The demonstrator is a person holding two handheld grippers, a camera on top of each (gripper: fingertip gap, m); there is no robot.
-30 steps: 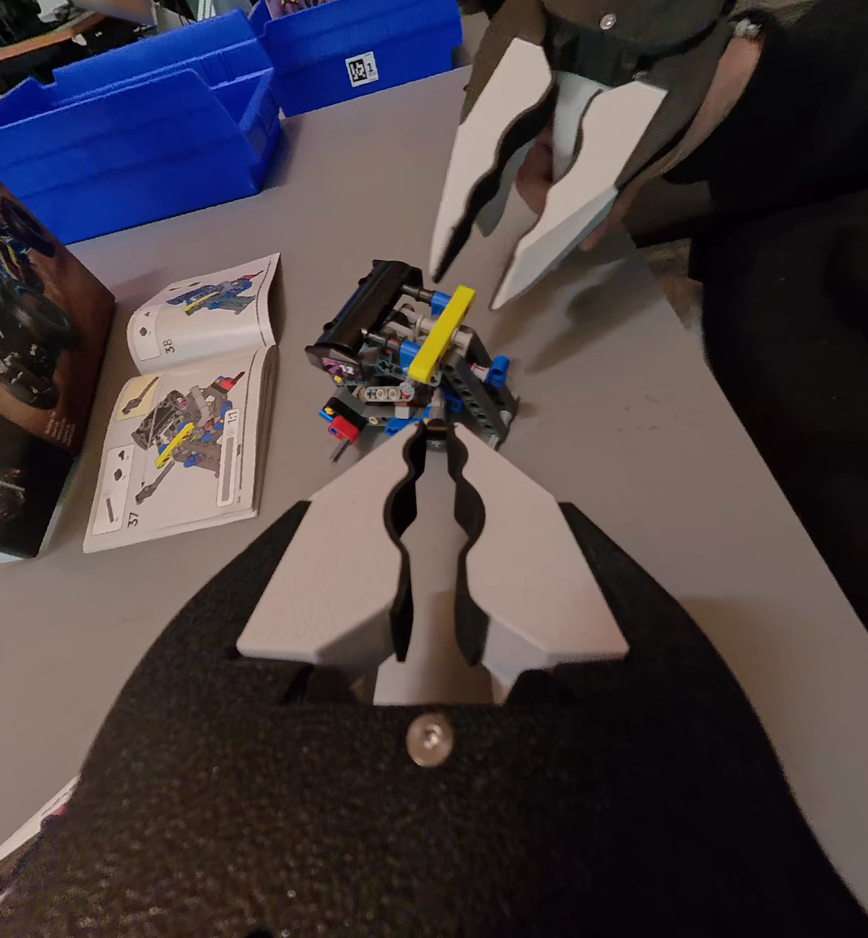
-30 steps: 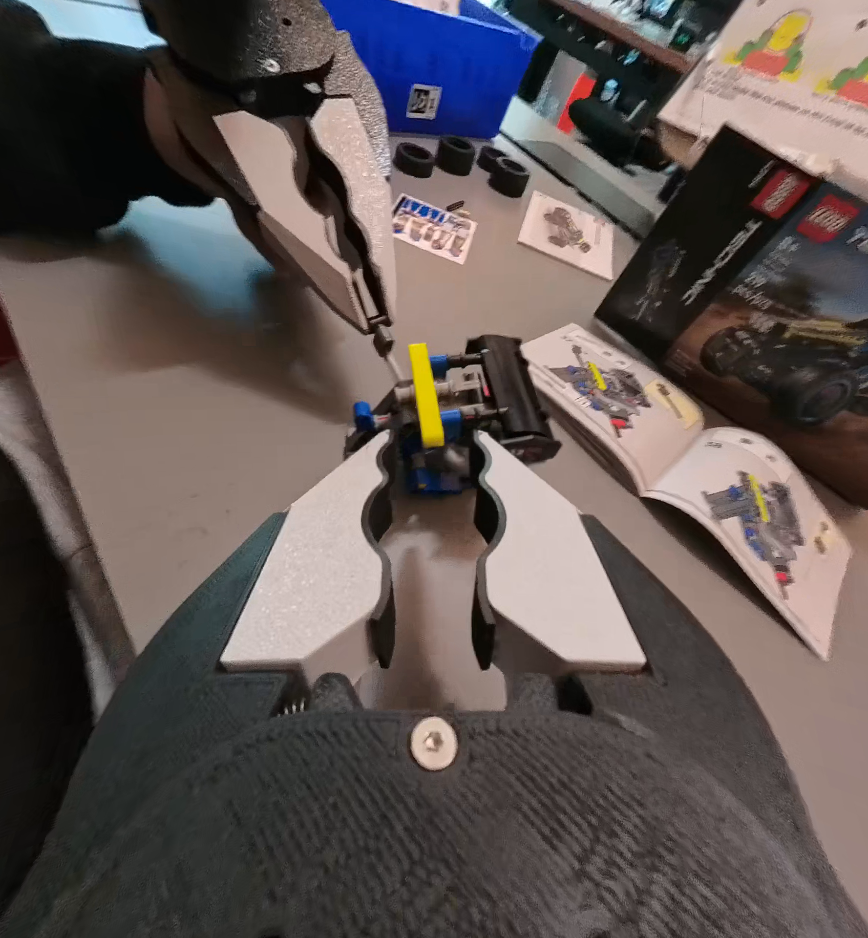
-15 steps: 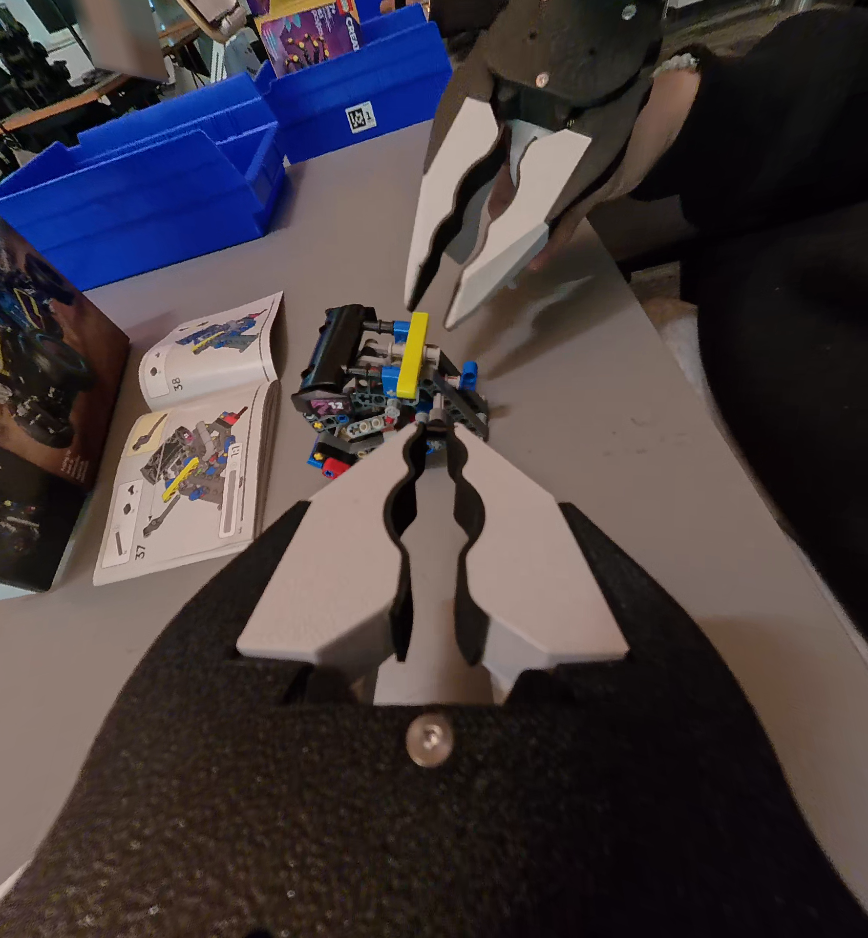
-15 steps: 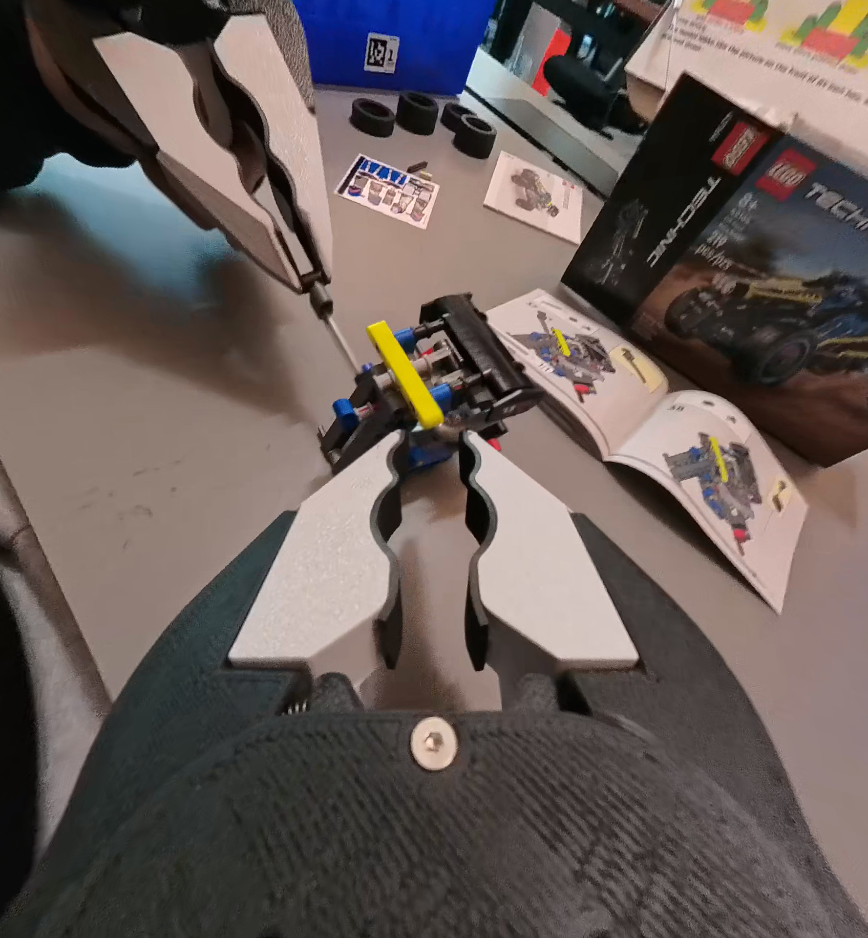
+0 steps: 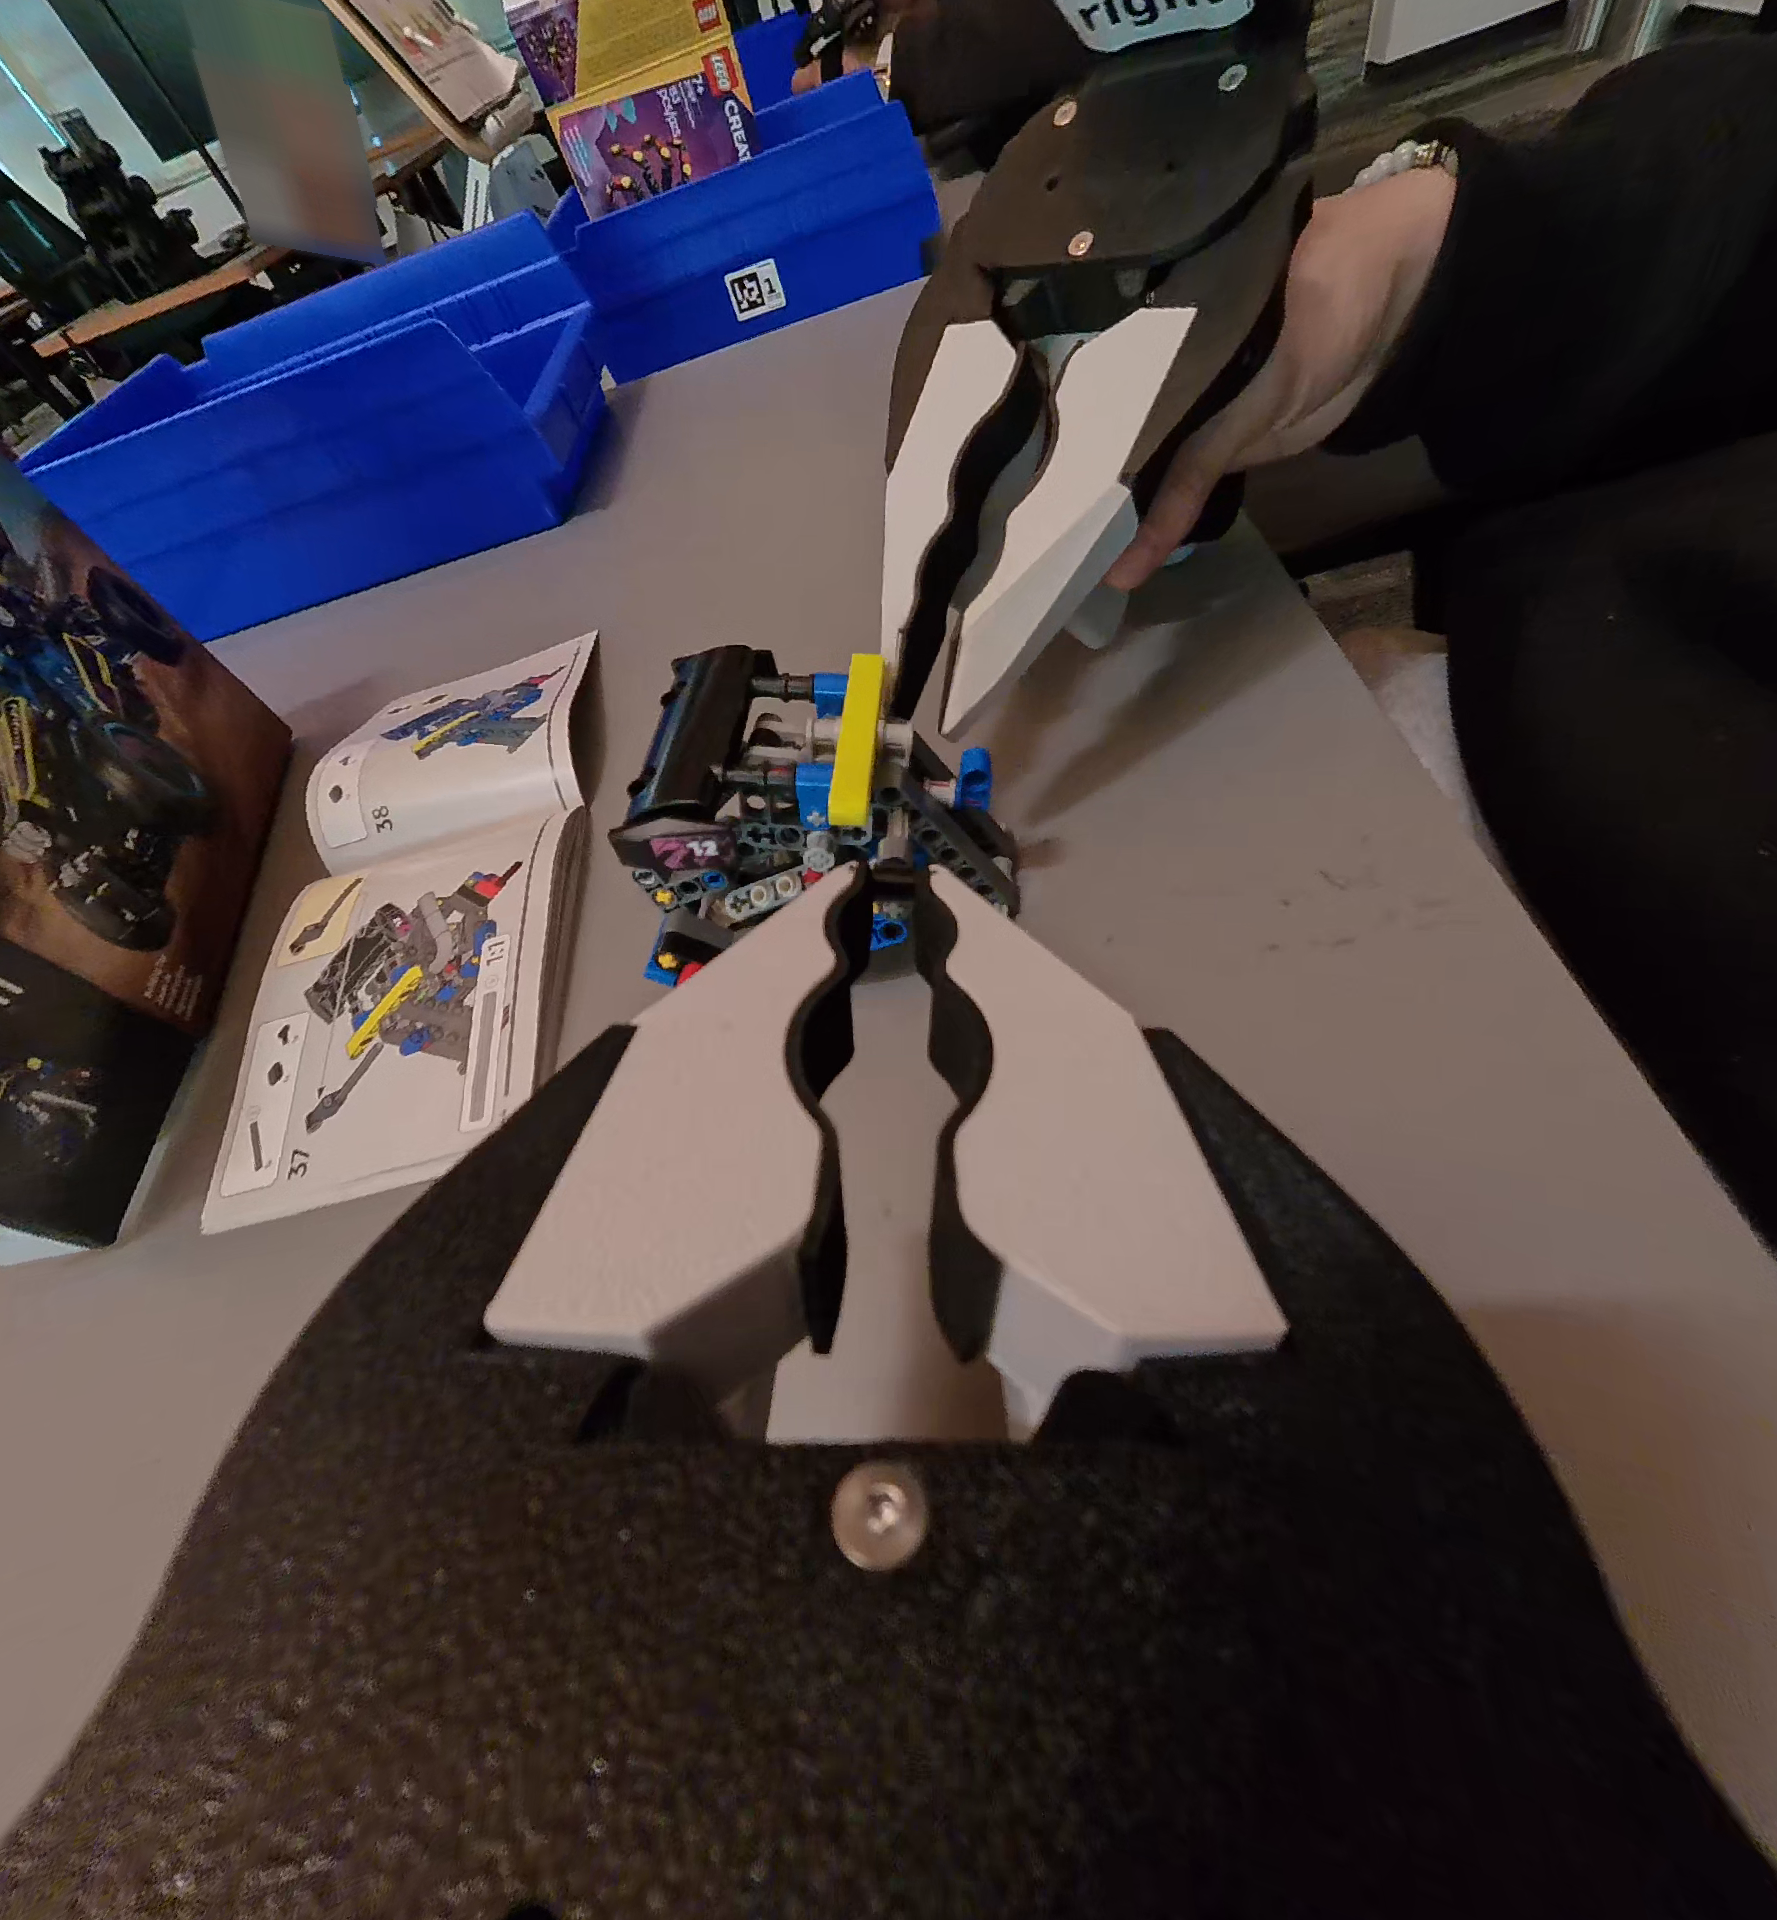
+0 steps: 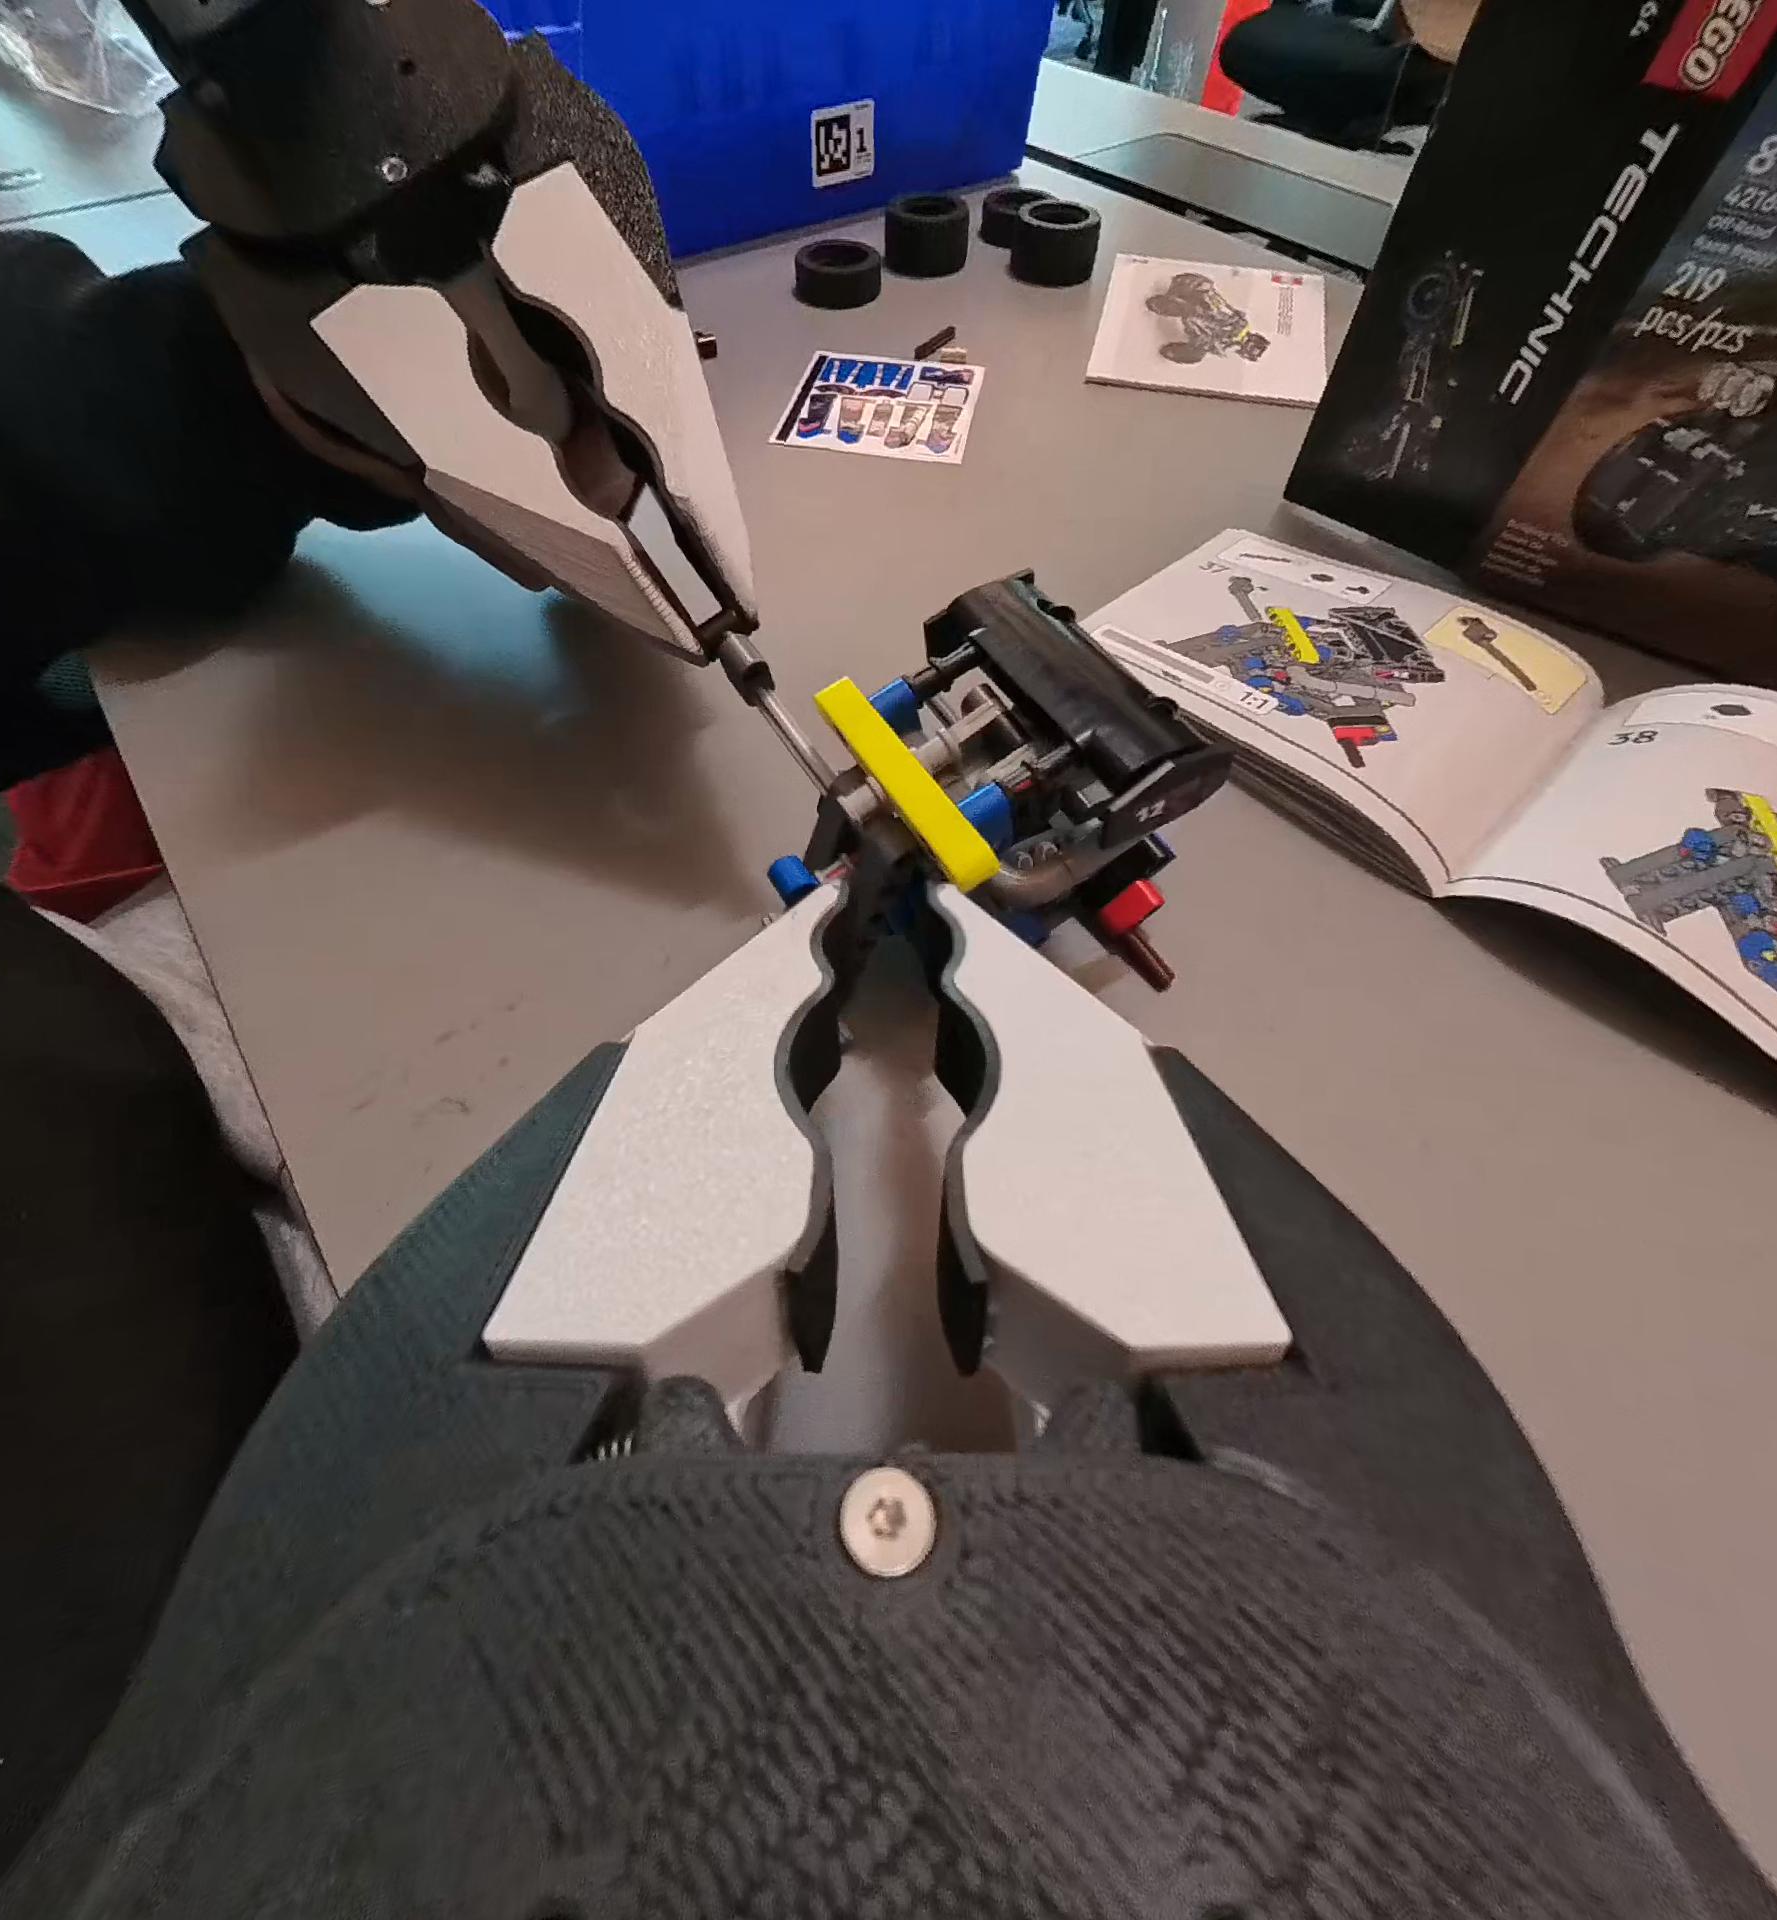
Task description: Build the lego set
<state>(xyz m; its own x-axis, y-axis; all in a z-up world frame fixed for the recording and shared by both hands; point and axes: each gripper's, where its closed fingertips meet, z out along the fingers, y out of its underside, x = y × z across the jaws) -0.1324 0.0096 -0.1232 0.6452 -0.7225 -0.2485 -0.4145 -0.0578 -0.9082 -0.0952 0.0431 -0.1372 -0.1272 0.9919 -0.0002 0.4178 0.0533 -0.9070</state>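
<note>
A small toy-brick vehicle model point(image 5: 790, 790) with a yellow beam point(image 5: 855, 732) and a black block lies on the grey table point(image 5: 1227, 935). My left gripper point(image 5: 889, 883) is shut on a thin dark grey rod point(image 6: 775, 707) that runs from its tips into the model behind the yellow beam. It also shows in the right wrist view point(image 6: 723, 629). My right gripper point(image 6: 889, 899) is shut on a black beam at the near end of the model point(image 6: 1019, 748), just under the yellow beam. It also shows in the left wrist view point(image 5: 923, 707), coming down from above.
An open instruction booklet point(image 5: 427, 914) and a dark product box point(image 5: 42, 831) lie left of the model. Blue bins point(image 5: 344, 436) stand behind. Several black tyres point(image 6: 925, 234), a sticker sheet point(image 6: 879, 410) and a leaflet point(image 6: 1206, 327) lie farther off. The table edge point(image 5: 1383, 727) is close by. About 6 cm separates my left fingertips from my right.
My right gripper's jaws narrowed from wide apart and closed on the model's black beam. The model turned a little on the table. My left gripper stayed shut on the rod.
</note>
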